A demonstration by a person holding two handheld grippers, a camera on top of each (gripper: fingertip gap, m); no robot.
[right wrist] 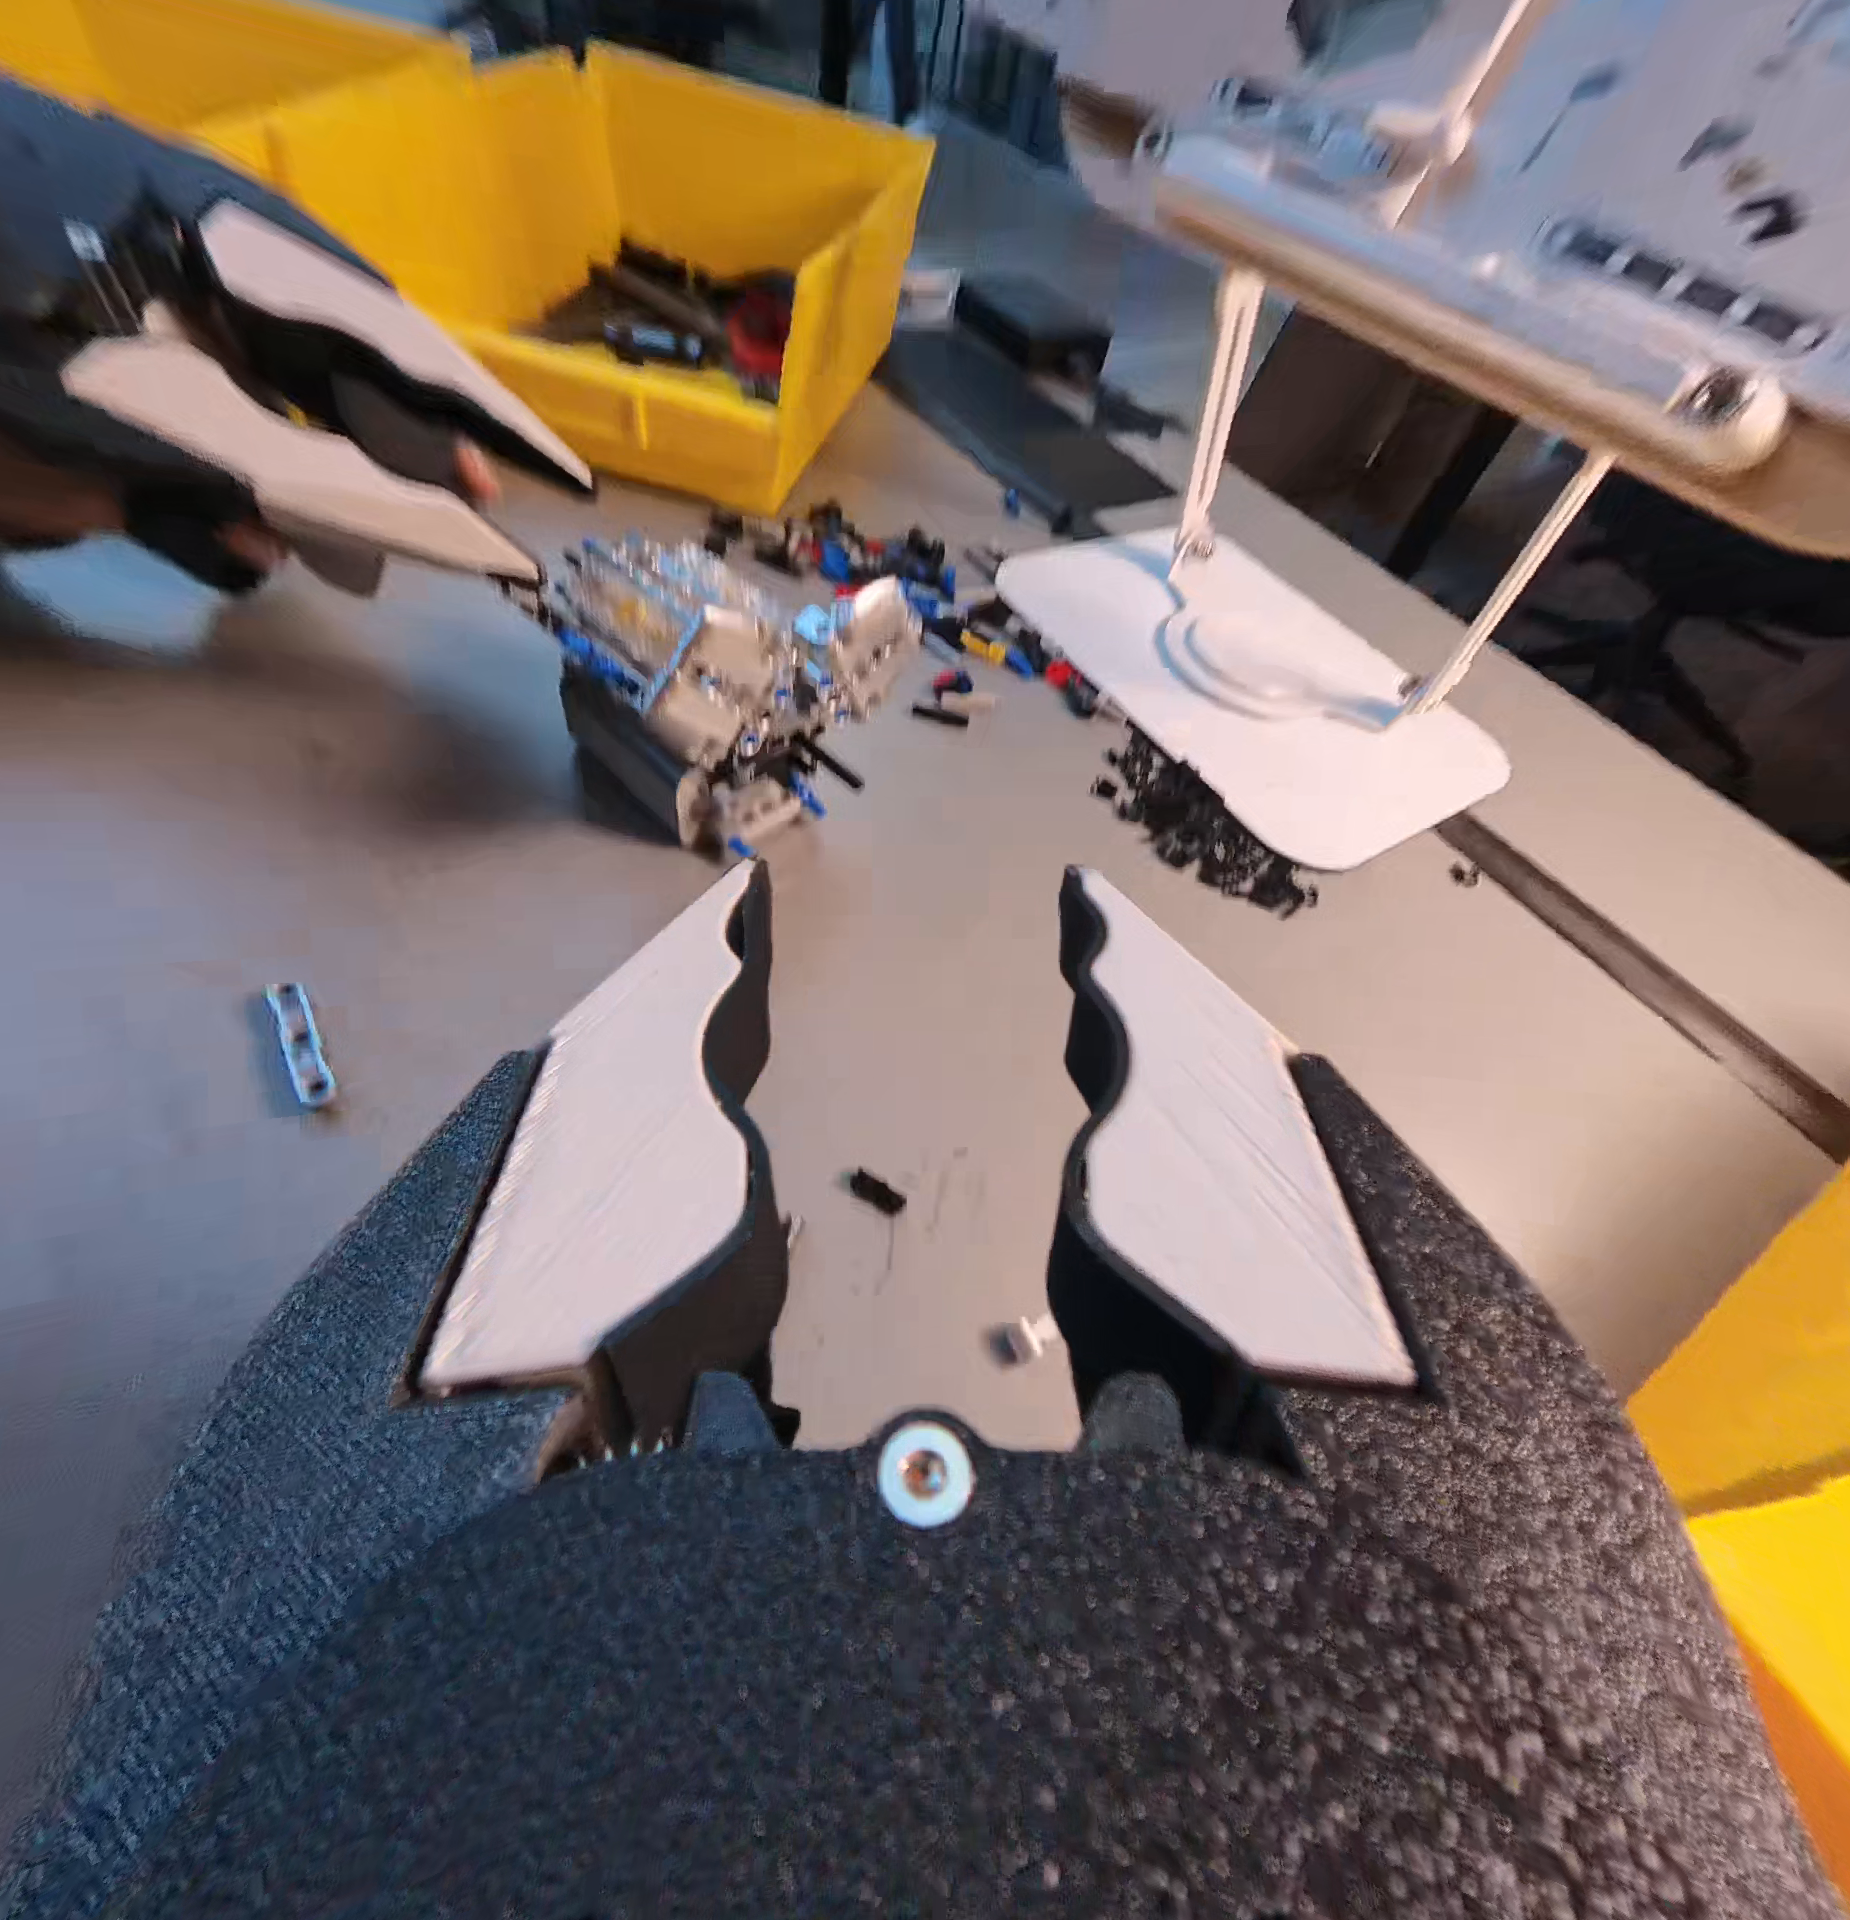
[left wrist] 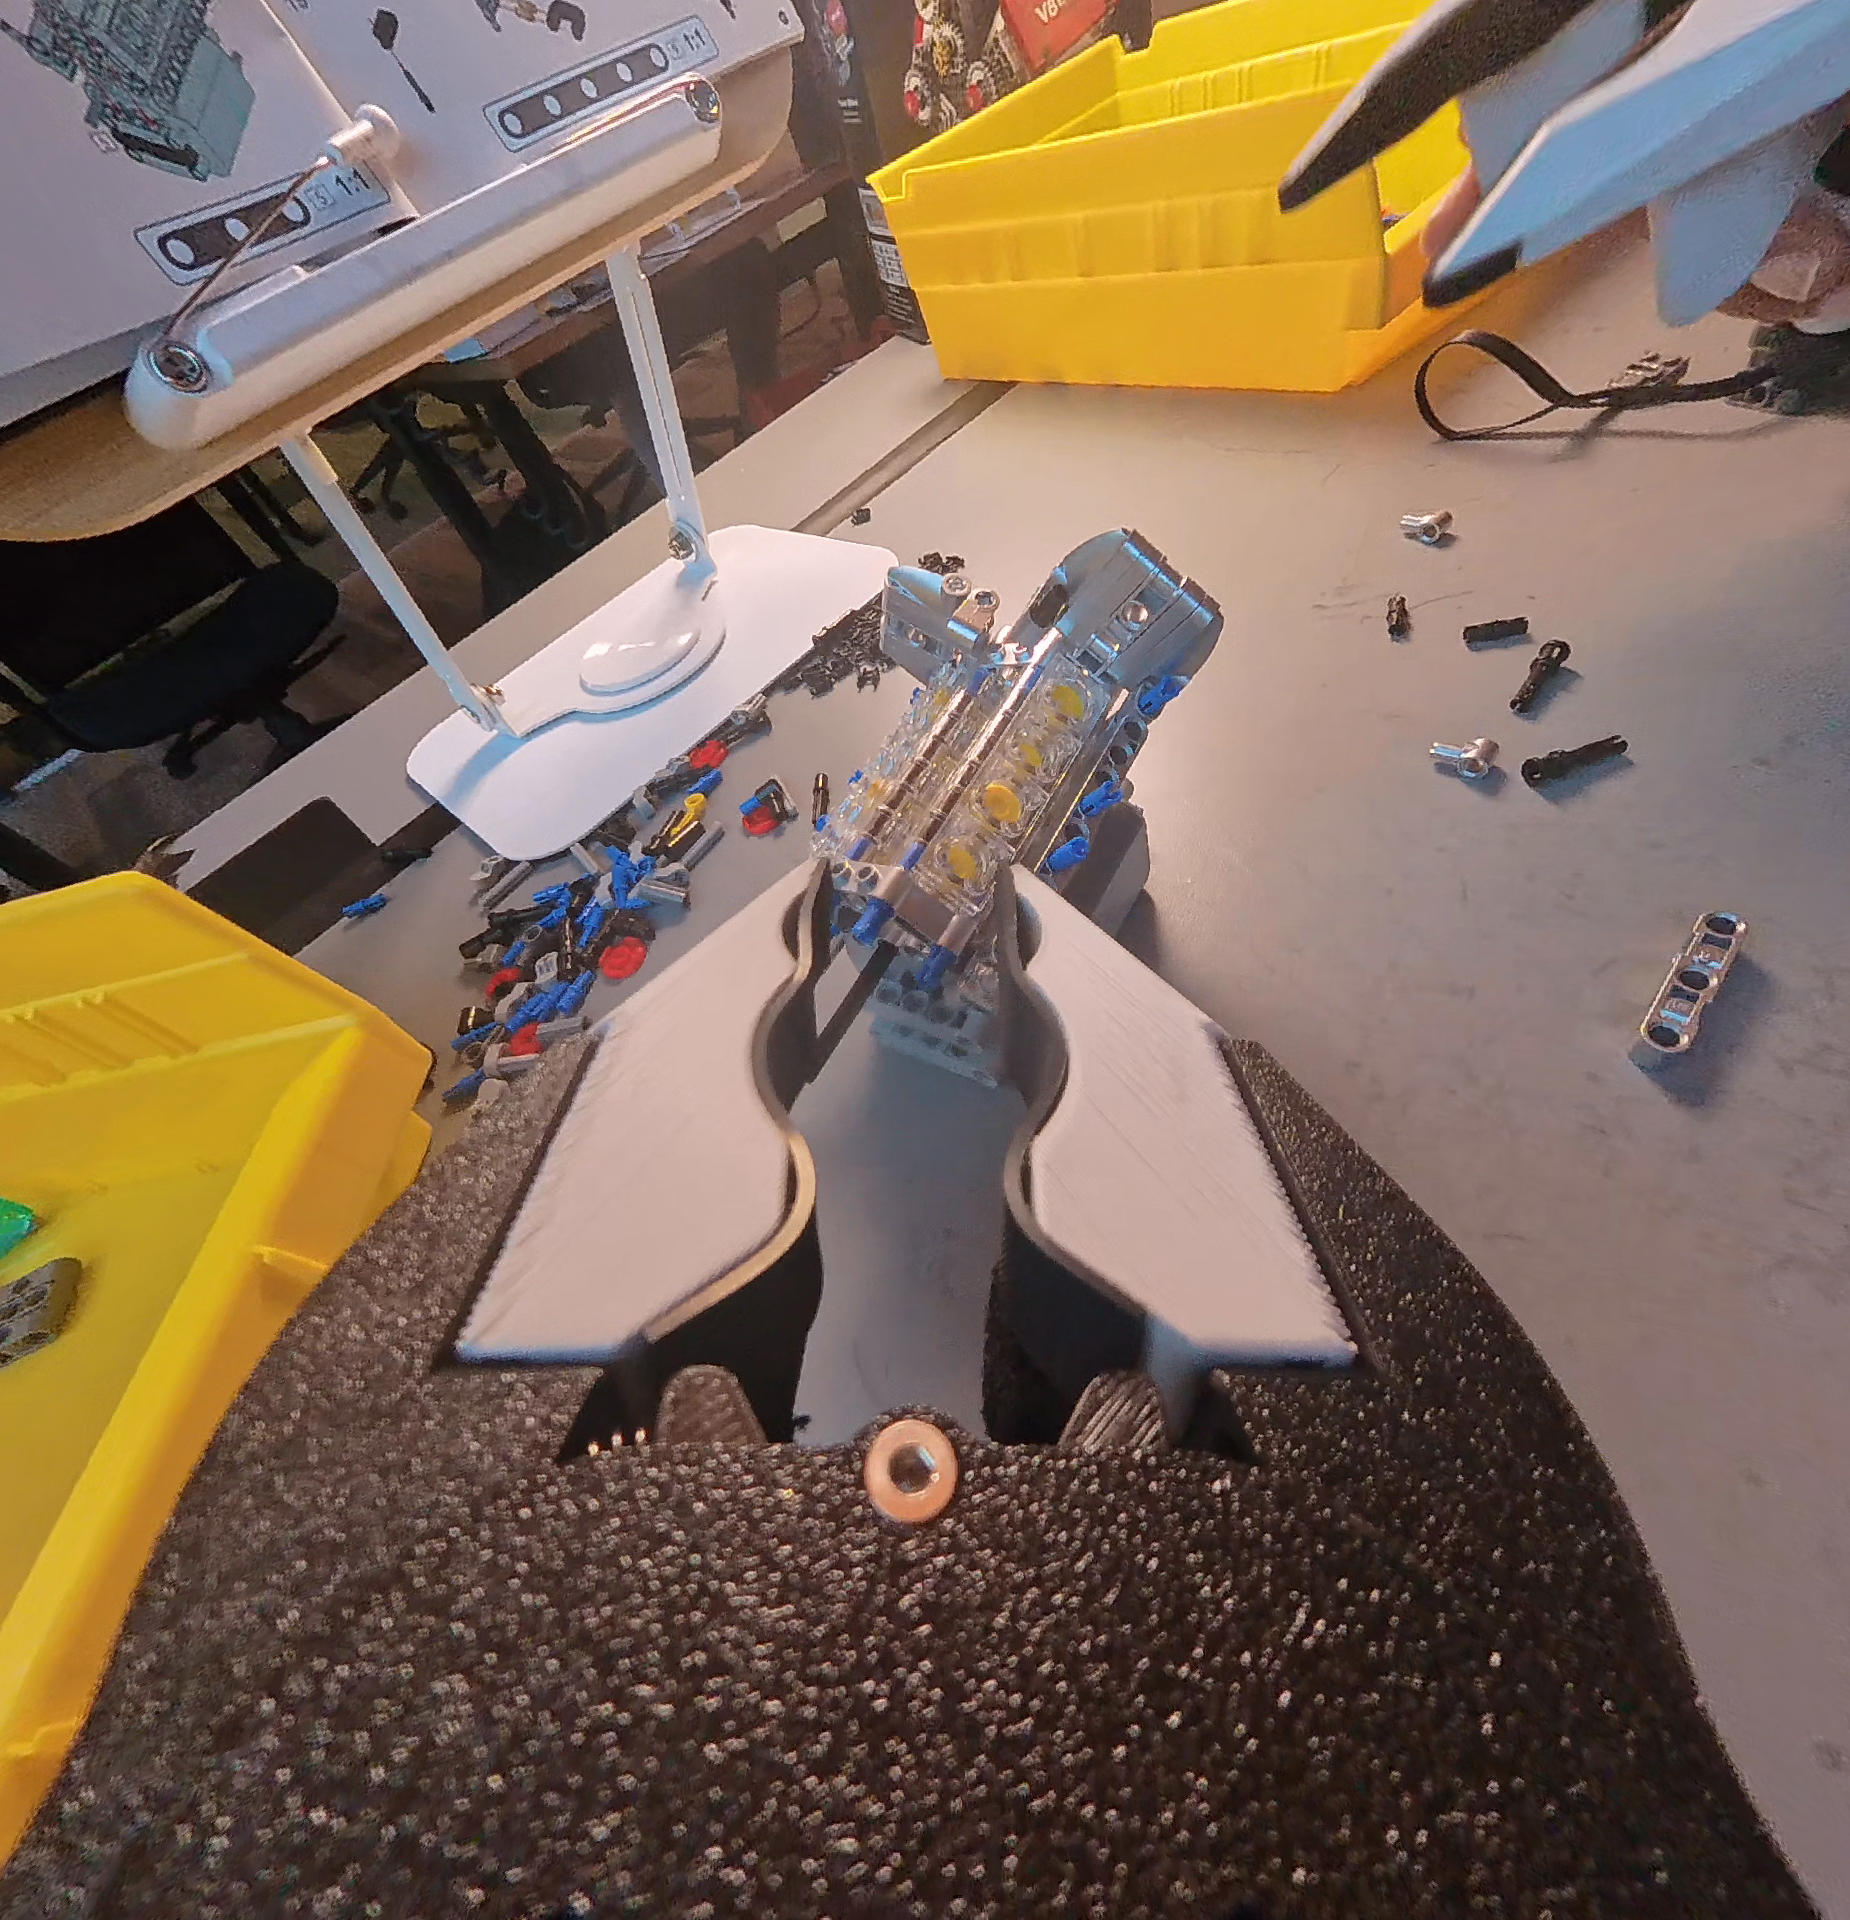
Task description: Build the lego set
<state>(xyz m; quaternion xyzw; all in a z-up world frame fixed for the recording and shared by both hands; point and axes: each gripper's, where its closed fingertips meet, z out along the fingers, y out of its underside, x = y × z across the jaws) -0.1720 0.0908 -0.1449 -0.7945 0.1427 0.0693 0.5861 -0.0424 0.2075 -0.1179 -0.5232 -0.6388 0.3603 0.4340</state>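
Left gripper [left wrist: 910, 914] jaws clamped on near end of brick-built engine model [left wrist: 962, 821], propped tilted on grey table [left wrist: 1420, 1039] | right gripper [right wrist: 913, 883] jaws spread, empty, well short | model: rigid, light, press-fit, likely fragile; grip solid grey frame, not clear cylinders.

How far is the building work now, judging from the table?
Done: a brick engine model with clear cylinders and yellow pistons stands assembled on the table. In hand: the left gripper is closed on the model's near end; the right gripper is open and holds nothing. Left: loose pins, a silver beam and black connectors lie unused.
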